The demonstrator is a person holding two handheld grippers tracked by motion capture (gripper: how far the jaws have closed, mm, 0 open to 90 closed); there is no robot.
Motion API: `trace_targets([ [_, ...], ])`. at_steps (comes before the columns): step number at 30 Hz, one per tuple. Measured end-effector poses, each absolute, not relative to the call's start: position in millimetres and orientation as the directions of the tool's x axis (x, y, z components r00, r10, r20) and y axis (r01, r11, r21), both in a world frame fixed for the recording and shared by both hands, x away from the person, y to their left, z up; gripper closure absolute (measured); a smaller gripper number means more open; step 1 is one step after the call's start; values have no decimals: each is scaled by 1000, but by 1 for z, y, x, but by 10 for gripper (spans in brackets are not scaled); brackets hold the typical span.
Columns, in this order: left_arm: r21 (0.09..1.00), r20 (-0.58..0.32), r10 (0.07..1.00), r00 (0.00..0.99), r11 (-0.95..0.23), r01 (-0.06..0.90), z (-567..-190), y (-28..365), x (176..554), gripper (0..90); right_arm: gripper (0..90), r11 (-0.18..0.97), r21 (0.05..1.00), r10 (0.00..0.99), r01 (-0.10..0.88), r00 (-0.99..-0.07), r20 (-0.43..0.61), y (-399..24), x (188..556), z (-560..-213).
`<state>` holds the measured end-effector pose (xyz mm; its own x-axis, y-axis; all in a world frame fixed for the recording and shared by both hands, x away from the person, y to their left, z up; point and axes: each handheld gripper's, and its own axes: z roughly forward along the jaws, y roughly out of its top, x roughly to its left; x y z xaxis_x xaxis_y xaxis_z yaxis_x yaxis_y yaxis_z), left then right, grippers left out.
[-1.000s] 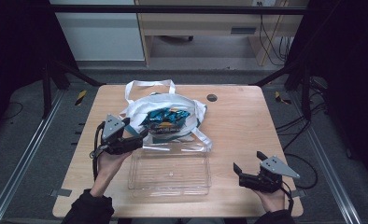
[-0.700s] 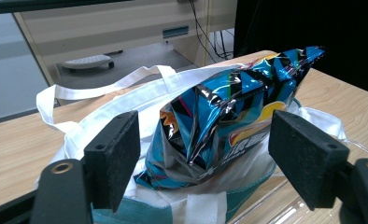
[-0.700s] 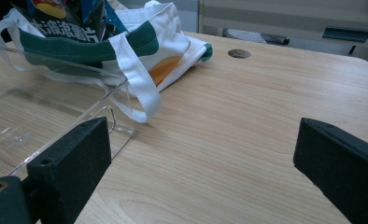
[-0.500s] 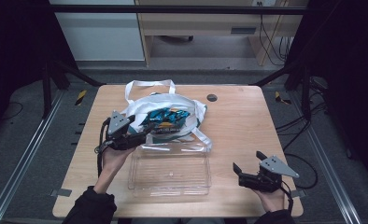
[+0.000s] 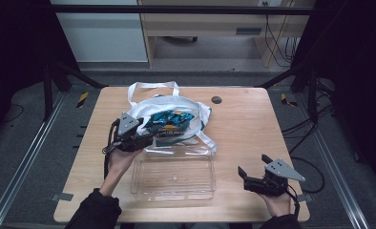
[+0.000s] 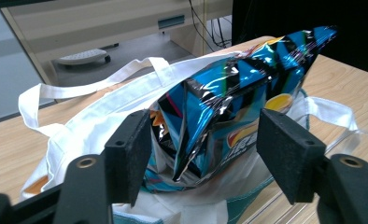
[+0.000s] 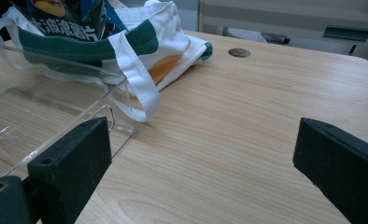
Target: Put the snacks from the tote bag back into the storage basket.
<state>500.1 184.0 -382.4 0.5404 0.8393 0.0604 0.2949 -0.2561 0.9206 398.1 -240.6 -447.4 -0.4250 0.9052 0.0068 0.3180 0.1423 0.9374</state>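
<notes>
A white tote bag (image 5: 143, 107) with green trim lies at the back middle of the wooden table, and shiny blue snack packets (image 5: 169, 119) stick out of its mouth. My left gripper (image 5: 148, 136) reaches into that mouth from the left. In the left gripper view its jaws (image 6: 205, 135) stand on either side of a blue packet's (image 6: 229, 93) crinkled end. They have just been closing, and the pads do not visibly press on the packet. My right gripper (image 5: 253, 163) rests open at the table's front right, with nothing between its jaws (image 7: 201, 140).
A clear plastic tray (image 5: 174, 176) sits in front of the bag, its near corner (image 7: 116, 116) showing in the right gripper view. The bag's straps (image 7: 135, 79) trail onto the table beside it. A round cable hole (image 5: 216, 99) lies behind the bag.
My left gripper's jaws have drawn closer together around the packet's end at the bag's mouth. The right gripper has not moved.
</notes>
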Motion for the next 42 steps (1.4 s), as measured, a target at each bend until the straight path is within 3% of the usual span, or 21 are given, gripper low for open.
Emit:
trace_targets([
  [9, 914, 62, 829, 555, -270, 302, -387, 181, 505, 474, 46, 136, 936, 906, 326, -423, 15, -240, 398, -447],
  [23, 912, 24, 831, 556, -247, 329, -390, 181, 507, 748, 49, 138, 936, 905, 324, -426, 15, -240, 398, -447],
  [35, 908, 26, 829, 559, -254, 334, -391, 179, 505, 875, 50, 139, 936, 904, 323, -427, 13, -241, 398, -447],
  [42, 918, 17, 829, 558, -234, 320, -389, 180, 502, 886, 50, 140, 936, 903, 322, -430, 13, -241, 398, -447],
])
